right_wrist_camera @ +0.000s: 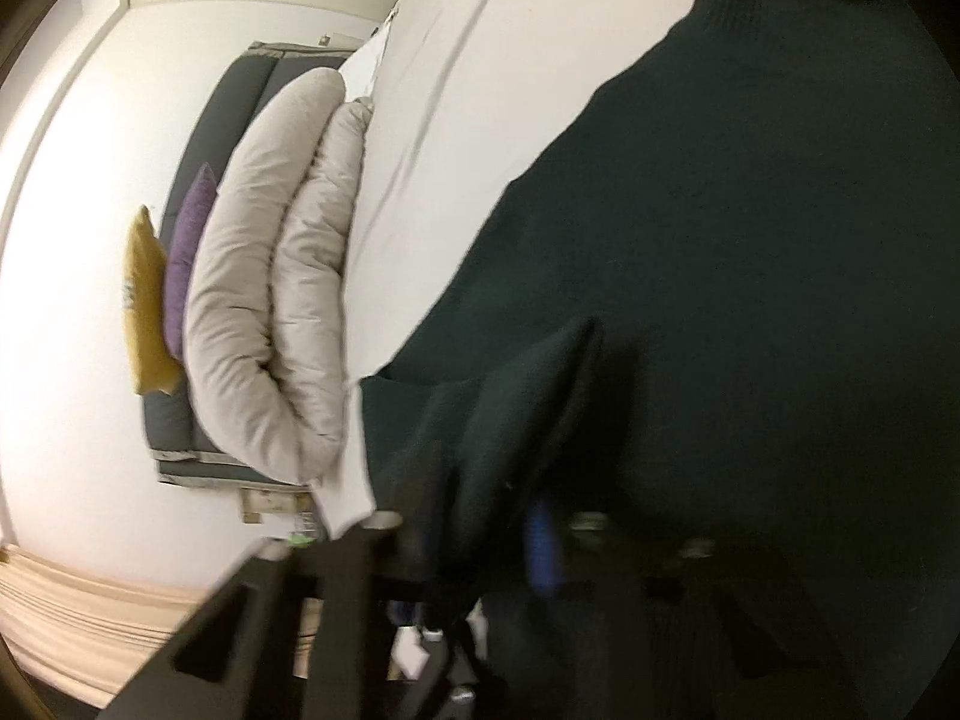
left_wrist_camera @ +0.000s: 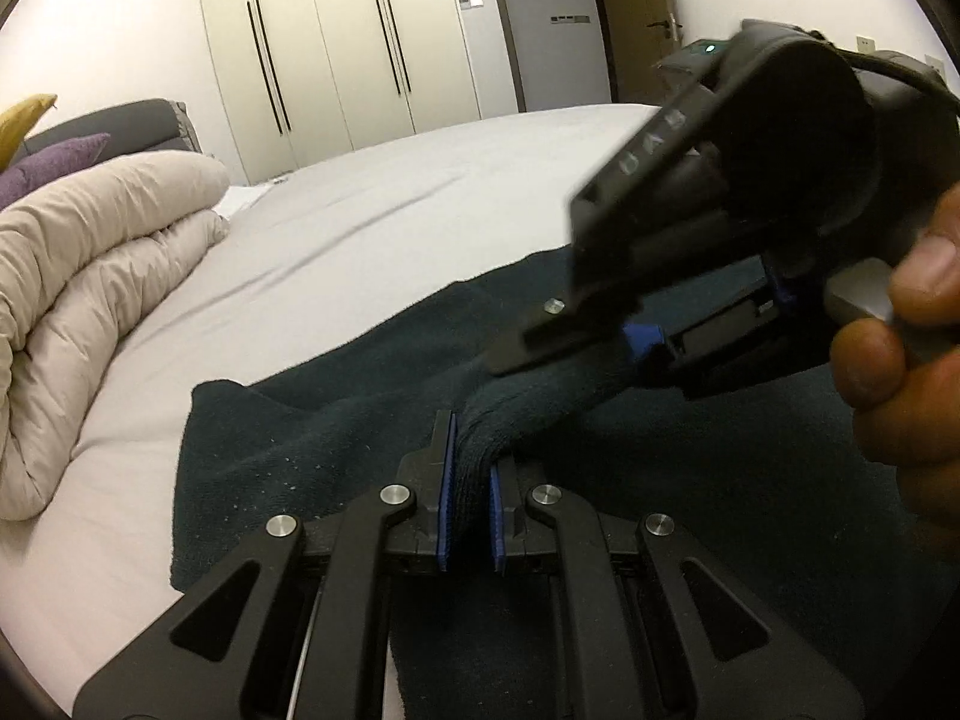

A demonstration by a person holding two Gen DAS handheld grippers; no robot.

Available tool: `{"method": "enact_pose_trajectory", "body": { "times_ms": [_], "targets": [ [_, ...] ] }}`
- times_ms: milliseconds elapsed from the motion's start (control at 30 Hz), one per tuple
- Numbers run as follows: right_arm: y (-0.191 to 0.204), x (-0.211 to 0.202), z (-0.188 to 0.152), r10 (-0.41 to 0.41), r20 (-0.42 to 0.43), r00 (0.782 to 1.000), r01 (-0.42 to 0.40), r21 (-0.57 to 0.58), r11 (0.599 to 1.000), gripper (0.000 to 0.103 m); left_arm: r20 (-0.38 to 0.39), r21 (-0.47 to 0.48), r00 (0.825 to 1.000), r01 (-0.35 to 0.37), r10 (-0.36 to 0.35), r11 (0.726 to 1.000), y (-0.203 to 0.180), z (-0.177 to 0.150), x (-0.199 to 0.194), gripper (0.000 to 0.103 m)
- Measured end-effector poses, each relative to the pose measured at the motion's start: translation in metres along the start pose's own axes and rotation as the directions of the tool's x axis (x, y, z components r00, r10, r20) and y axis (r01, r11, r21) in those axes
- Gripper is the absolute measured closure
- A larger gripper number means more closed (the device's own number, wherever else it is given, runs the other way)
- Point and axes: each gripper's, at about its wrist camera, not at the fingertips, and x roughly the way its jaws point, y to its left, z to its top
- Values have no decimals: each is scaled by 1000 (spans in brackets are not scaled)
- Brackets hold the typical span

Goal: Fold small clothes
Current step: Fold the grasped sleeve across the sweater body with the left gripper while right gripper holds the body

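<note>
Your left gripper (left_wrist_camera: 471, 468) is pinching a bunched edge of the dark cloth (left_wrist_camera: 300, 444) between its blue pads (left_wrist_camera: 445, 480). The held fold runs straight ahead and up to the right, where your right gripper (left_wrist_camera: 636, 348) grips the same edge, just beyond the left one. Its view is blurry, but cloth sits between its fingers. The rest of the cloth lies flat on the bed (left_wrist_camera: 372, 252), ahead of both grippers. The fold likely goes forward. Farther left sits a duvet (left_wrist_camera: 102, 276).
</note>
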Motion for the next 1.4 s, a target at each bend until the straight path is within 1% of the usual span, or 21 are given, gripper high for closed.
{"method": "enact_pose_trajectory", "body": {
  "times_ms": [100, 200, 233, 267, 300, 333, 367, 400, 433, 533, 633, 733, 800, 867, 933, 1033, 1233, 1400],
  "targets": [
    [1, -12, 1, -31, 30, 999, 32, -43, 999, 94, -8, -5, 999, 33, -33, 999, 1, 1, -1, 93],
    [1, -31, 2, -66, 66, 996, 72, -88, 994, 94, -6, -51, 994, 111, -112, 992, 6, 3, -12, 91],
    [0, -41, 4, -79, 83, 993, 87, -101, 991, 94, 3, -85, 987, 163, -163, 983, 10, 2, -19, 91],
    [-2, -49, 5, -96, 99, 990, 106, -109, 988, 94, 18, -113, 981, 195, -194, 974, 15, 1, -26, 91],
    [-5, -57, 5, -108, 114, 988, 122, -116, 986, 94, 39, -143, 977, 213, -209, 967, 21, -1, -33, 91],
    [-9, -66, 7, -121, 130, 984, 137, -121, 983, 94, 70, -197, 972, 233, -224, 952, 33, -4, -42, 91],
    [-15, -76, 8, -131, 145, 981, 149, -121, 981, 94, 83, -233, 970, 244, -230, 941, 43, -6, -46, 91],
    [-21, -85, 10, -143, 158, 977, 162, -116, 980, 94, 91, -271, 969, 245, -229, 931, 53, -8, -48, 91],
    [-29, -93, 12, -153, 169, 974, 172, -106, 979, 94, 87, -328, 974, 227, -210, 917, 69, -11, -49, 91],
    [-51, -117, 15, -166, 204, 965, 184, -70, 980, 94, 66, -432, 984, 180, -168, 884, 107, -13, -42, 91],
    [-73, -135, 16, -172, 233, 957, 183, -29, 983, 94, 59, -487, 989, 146, -135, 861, 137, -7, -36, 91],
    [-87, -146, 15, -175, 249, 953, 183, -10, 983, 94, 56, -526, 989, 147, -138, 838, 165, 6, -24, 91],
    [-95, -152, 14, -178, 259, 949, 184, 4, 983, 94, 50, -519, 988, 153, -148, 841, 173, 15, -17, 91],
    [-101, -158, 13, -180, 268, 946, 183, 15, 983, 94, 42, -492, 986, 161, -161, 856, 175, 27, -10, 91],
    [-107, -165, 13, -186, 279, 942, 186, 27, 982, 94, 40, -469, 985, 167, -169, 867, 167, 39, -4, 91],
    [-110, -174, 15, -197, 295, 935, 195, 39, 980, 94, 25, -464, 982, 175, -185, 868, 154, 51, 9, 91],
    [-113, -190, 17, -244, 317, 917, 247, 32, 968, 94, -11, -465, 977, 183, -213, 866, 135, 52, 29, 91],
    [-120, -191, 16, -251, 315, 915, 249, 49, 967, 94, -44, -441, 972, 189, -231, 878, 111, 52, 47, 91]
  ]
}}
